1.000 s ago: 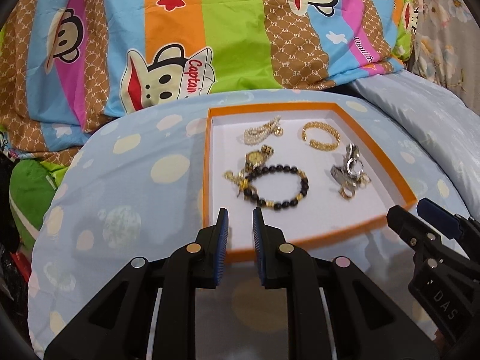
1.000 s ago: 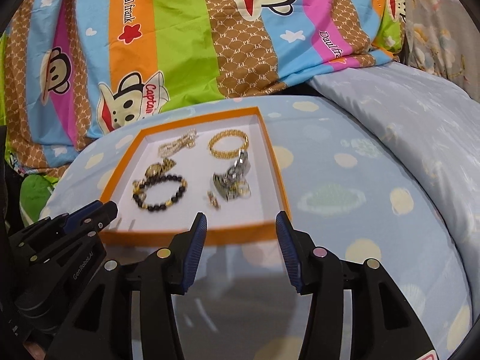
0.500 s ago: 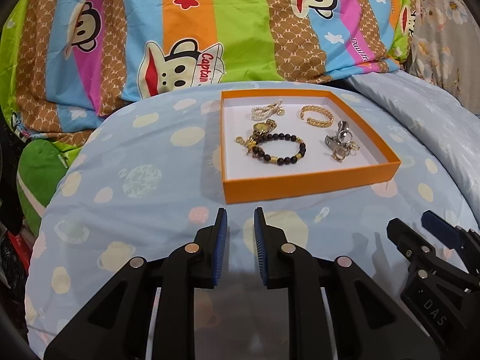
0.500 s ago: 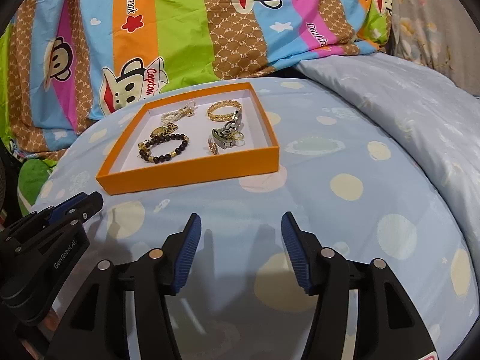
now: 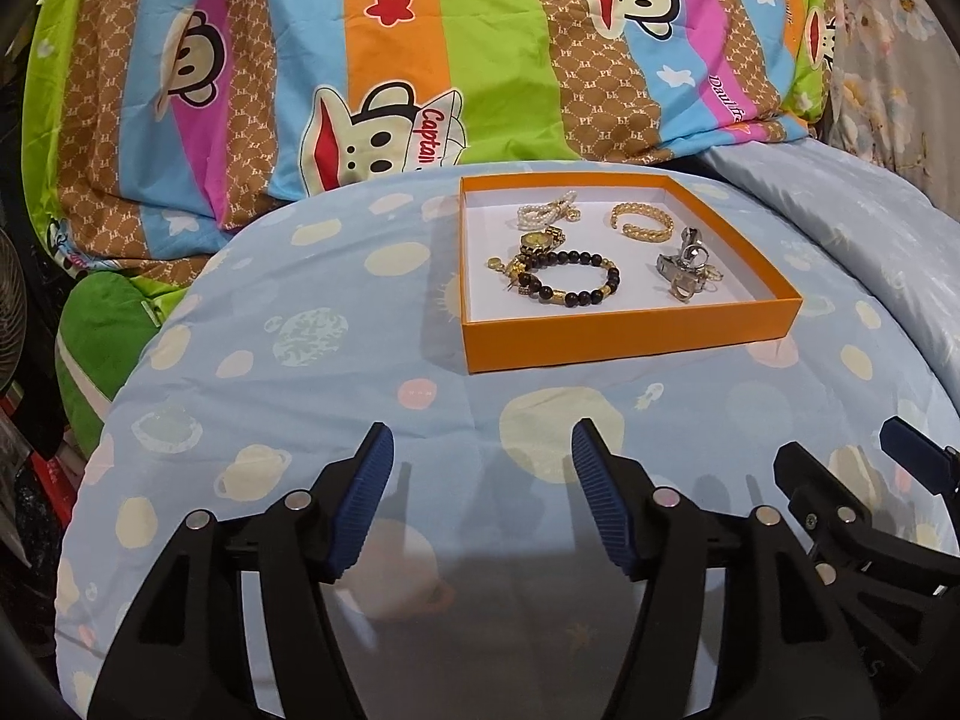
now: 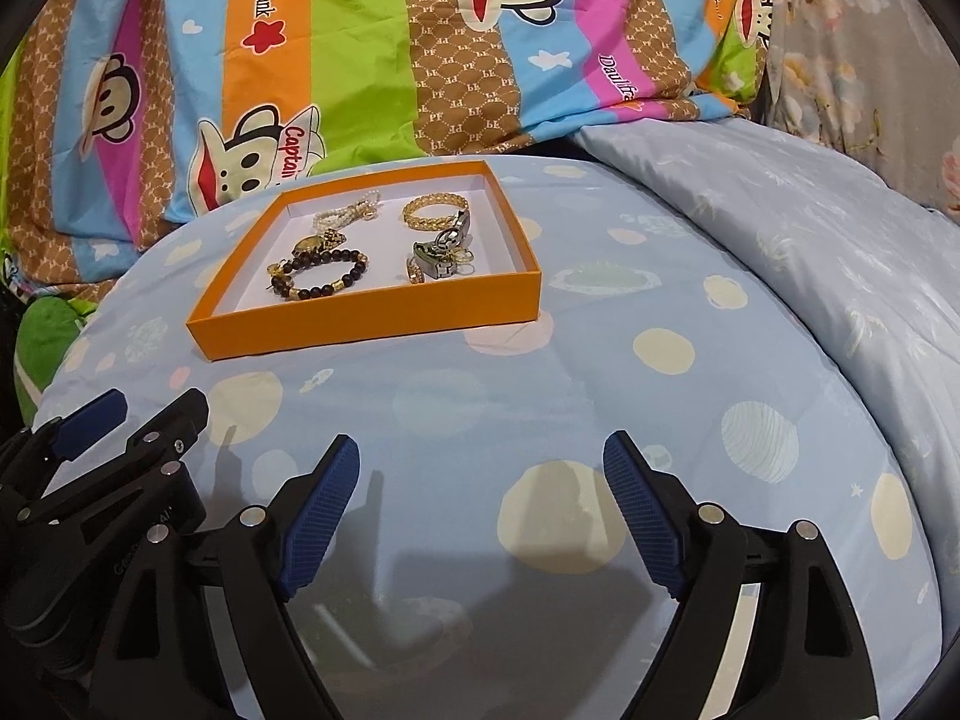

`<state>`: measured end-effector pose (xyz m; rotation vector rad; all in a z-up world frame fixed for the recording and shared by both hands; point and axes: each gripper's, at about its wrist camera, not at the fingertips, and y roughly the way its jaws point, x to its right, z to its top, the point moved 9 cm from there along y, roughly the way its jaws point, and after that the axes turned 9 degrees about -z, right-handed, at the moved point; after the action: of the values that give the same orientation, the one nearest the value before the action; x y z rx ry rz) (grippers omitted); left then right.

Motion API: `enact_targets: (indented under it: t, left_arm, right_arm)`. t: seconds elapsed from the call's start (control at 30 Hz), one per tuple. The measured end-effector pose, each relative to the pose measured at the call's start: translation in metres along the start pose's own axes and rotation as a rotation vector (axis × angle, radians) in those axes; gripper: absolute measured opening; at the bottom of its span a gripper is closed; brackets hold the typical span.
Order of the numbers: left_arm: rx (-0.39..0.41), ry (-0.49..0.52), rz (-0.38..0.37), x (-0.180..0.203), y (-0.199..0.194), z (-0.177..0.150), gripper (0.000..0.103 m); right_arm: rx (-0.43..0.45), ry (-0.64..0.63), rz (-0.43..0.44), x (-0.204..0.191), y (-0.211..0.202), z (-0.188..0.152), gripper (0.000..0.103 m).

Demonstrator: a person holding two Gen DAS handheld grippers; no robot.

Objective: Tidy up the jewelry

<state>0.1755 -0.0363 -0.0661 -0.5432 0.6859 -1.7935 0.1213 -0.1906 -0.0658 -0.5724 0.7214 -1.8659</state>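
Left gripper: I see my left gripper [image 5: 480,444] low over the pale blue spotted bedcover [image 5: 336,420], its jaws spread apart after just opening, with nothing between them but fabric.
Right gripper: my right gripper [image 6: 480,456] stands wider still, its jaws also just opened, and it holds nothing. In the left wrist view it shows at the lower right edge [image 5: 840,462].
Tray: the orange tray [image 5: 630,333] with a white floor sits flat on the bedcover, ahead of both grippers and well apart from them.
Jewelry, far row: inside the tray I make out a pearl bracelet [image 5: 546,213] at the far left and a gold chain bangle [image 5: 641,222] at the far right.
Jewelry, near row: a dark bead bracelet [image 5: 576,285] lies at the near left, touching a gold watch [image 5: 540,240] just behind it. A silver watch [image 5: 684,267] lies in a heap at the near right with small gold rings against it; I cannot tell how many.
Backdrop: a striped monkey-print quilt [image 5: 420,60] is bunched up behind the tray, and a plain light blue duvet [image 6: 810,228] lies off to the right.
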Motion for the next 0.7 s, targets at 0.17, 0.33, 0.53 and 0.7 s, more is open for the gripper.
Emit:
enact_targets:
  t: [0.17,0.33,0.53,0.7]
  left_arm:
    - [-0.011,0.005,0.005,0.0003,0.003,-0.0008,0.06]
    - [-0.021,0.003,0.006,-0.0003,0.0047,-0.0019,0.06]
    - [-0.023,0.002,0.011,-0.0011,0.0065,-0.0027,0.06]
    - [-0.021,0.005,0.018,-0.0013,0.0072,-0.0029,0.06]
  right_arm:
    - [-0.006,-0.005,-0.007,-0.0006,0.0014,0.0,0.082]
    - [-0.011,-0.008,-0.012,-0.0015,0.0024,-0.0003,0.082]
    - [-0.013,-0.01,-0.015,-0.0021,0.0031,0.0,0.082]
    - [-0.013,-0.01,-0.016,-0.0023,0.0035,-0.0001,0.082]
